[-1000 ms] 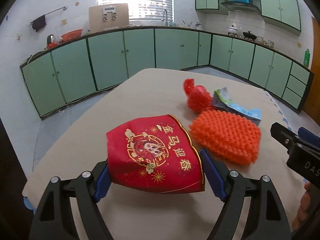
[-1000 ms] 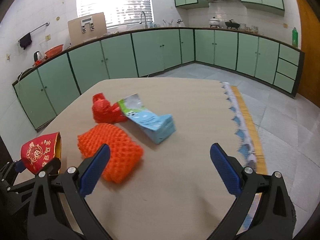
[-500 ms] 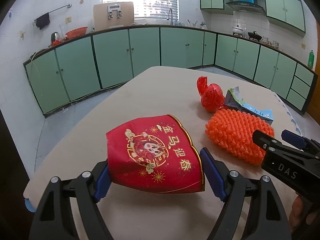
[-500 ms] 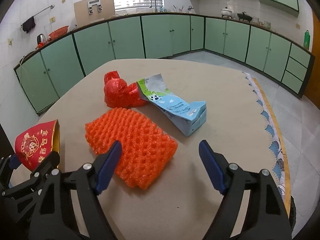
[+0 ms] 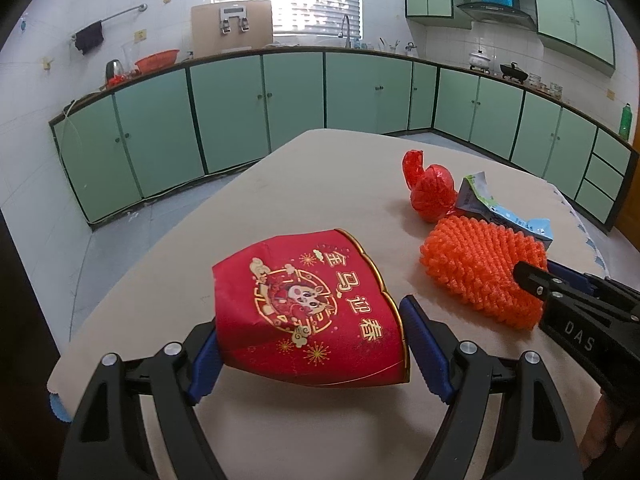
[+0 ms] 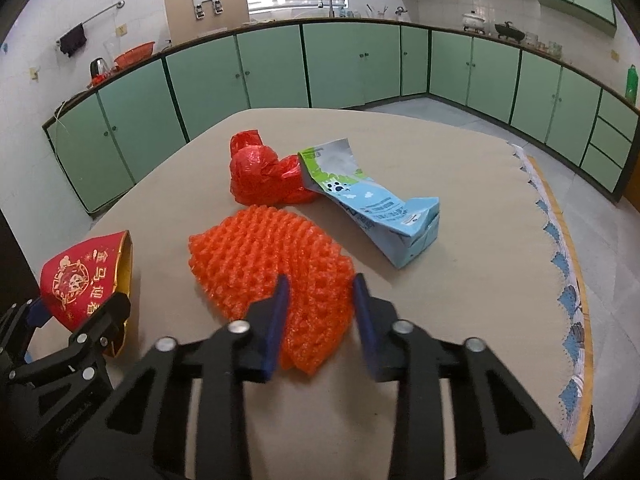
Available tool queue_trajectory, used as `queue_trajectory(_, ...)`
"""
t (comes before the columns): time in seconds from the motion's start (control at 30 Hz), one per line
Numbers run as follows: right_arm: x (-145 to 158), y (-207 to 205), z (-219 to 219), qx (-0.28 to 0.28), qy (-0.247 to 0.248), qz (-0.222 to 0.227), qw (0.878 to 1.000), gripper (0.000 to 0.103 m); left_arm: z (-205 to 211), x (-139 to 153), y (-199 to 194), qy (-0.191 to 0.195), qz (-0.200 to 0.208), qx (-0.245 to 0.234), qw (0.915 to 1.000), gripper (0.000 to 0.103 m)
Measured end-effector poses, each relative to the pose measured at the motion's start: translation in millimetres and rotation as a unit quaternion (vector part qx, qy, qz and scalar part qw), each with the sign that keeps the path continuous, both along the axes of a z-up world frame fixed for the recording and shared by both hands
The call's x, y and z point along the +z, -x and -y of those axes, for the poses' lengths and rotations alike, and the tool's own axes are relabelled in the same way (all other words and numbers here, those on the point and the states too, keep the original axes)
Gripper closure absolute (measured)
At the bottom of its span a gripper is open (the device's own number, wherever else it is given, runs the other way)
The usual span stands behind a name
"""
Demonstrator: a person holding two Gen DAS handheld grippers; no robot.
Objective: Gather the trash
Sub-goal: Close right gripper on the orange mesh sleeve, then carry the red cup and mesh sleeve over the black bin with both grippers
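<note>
My left gripper [image 5: 310, 320] is shut on a red paper bag with gold print [image 5: 304, 300], held just above the table's near-left corner; the bag [image 6: 80, 280] also shows at the left of the right wrist view. An orange foam net [image 6: 268, 256] lies mid-table. My right gripper [image 6: 320, 292] has its jaws closing around the net's near end, and both blue pads touch the foam. In the left wrist view the right gripper [image 5: 560, 284] reaches onto the net [image 5: 480, 272] from the right.
A crumpled red plastic bag [image 6: 260, 176] and a flattened blue milk carton [image 6: 380, 208] lie just beyond the net on the beige table [image 6: 460, 300]. A scalloped cloth edge [image 6: 568, 288] runs down the right side. Green kitchen cabinets [image 6: 352, 64] ring the room.
The right gripper moved forward and down over the orange net, and its wide-open jaws closed in on the net's near end. The left gripper and red bag stayed put.
</note>
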State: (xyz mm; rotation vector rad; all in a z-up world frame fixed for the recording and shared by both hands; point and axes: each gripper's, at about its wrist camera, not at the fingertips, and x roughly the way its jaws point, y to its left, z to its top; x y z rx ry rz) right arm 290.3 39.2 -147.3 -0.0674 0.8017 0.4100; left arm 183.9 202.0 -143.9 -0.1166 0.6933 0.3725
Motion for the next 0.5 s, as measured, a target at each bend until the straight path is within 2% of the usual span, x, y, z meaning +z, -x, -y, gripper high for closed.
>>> queue_trajectory(0.1,2.6,3.5,1.9,0.003,0.000,0.006,1.000,0.085,1.1,0.7,1.2,-0.001,0.001,-0.002,1.0000,0.024)
queue_trajectory(0.5,35.1,26.0,30.7,0.002,-0.008,0.041,0.999,0.087,21.9,17.4,6.6,-0.004,0.018,-0.022,0.9996,0.024)
